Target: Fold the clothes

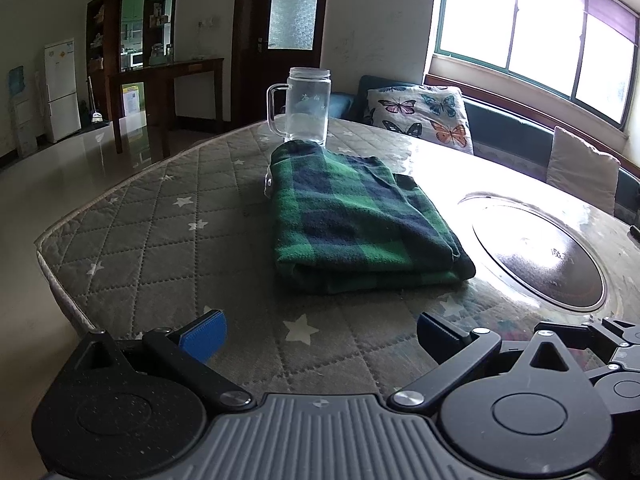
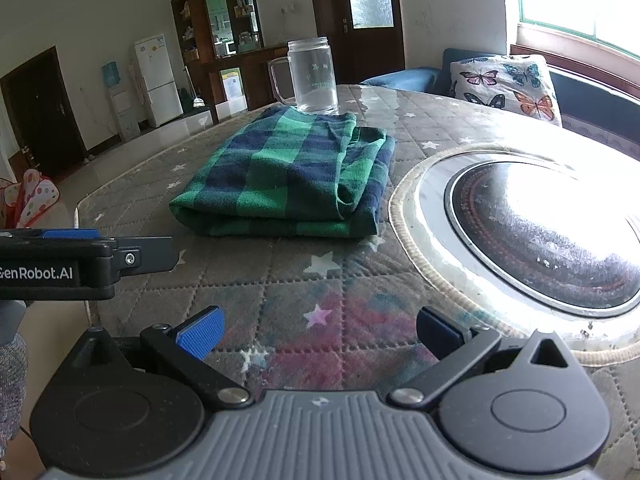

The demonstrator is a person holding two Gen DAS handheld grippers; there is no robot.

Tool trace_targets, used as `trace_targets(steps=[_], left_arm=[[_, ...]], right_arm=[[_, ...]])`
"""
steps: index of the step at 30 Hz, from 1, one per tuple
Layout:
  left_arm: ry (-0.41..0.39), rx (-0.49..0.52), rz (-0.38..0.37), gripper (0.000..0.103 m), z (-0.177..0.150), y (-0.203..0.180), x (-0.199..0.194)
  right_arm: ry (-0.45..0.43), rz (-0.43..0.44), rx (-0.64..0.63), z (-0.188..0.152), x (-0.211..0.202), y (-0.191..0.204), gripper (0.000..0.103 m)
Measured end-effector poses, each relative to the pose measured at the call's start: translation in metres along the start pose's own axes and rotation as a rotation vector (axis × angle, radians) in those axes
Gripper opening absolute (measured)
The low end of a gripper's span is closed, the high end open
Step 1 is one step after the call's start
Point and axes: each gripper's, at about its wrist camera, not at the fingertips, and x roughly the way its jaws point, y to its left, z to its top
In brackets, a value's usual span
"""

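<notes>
A round table (image 1: 132, 240) wears a grey quilted cover with pale stars, its near part stained pink and teal in the right wrist view. On it lies a folded green and navy plaid garment (image 1: 360, 224), and just beyond that, at the far edge, stands a clear glass mug (image 1: 306, 106) with a handle. To the right, a dark round glass hotplate (image 2: 548, 240) is set into the tabletop.

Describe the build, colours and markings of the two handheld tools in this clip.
Both match: a ribbed grey body, black round hinge housings with silver pivot bolts, and black link arms ending in ridged blue pads. That holds for the left tool and the right tool. In the right view, the left tool's side carries white "GenRobot.AI" lettering. A knitted grey sleeve shows at that edge.
</notes>
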Motion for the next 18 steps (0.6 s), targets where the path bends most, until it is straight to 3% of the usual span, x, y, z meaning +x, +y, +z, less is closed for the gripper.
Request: trace_targets(steps=[18], left_arm=[[0.005, 0.000, 0.005, 0.103, -0.0016, -0.0009, 0.0043]], right_arm=[[0.007, 0.004, 0.007, -0.0027, -0.0001, 0.0013, 0.103]])
